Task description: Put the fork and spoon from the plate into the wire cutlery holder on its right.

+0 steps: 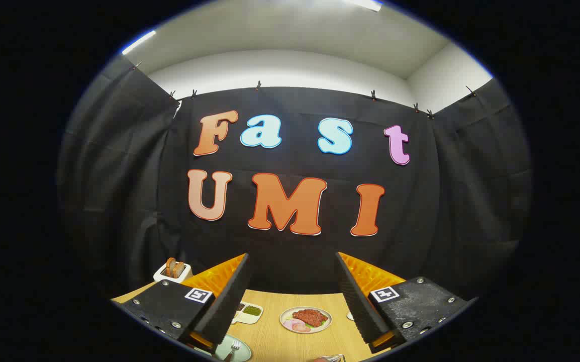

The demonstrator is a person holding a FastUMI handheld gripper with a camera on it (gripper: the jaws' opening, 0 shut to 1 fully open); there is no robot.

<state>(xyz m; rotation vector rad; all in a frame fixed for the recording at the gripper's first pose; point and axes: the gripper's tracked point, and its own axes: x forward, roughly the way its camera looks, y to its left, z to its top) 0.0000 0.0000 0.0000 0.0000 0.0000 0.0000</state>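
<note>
A wooden table (270, 337) stands before the black cloth wall. My gripper (292, 281) is held high, fingers wide and empty. The fork (233, 347) lies on the plate (242, 352) below; the holder (331, 358) just peeks in. Nothing seems moved yet.

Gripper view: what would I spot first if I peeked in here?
First the open claw, its two fingers spread wide with nothing between them. Beyond them on the wooden table sits a plate of meat. By the left finger, a fork lies on a pale plate.
</note>
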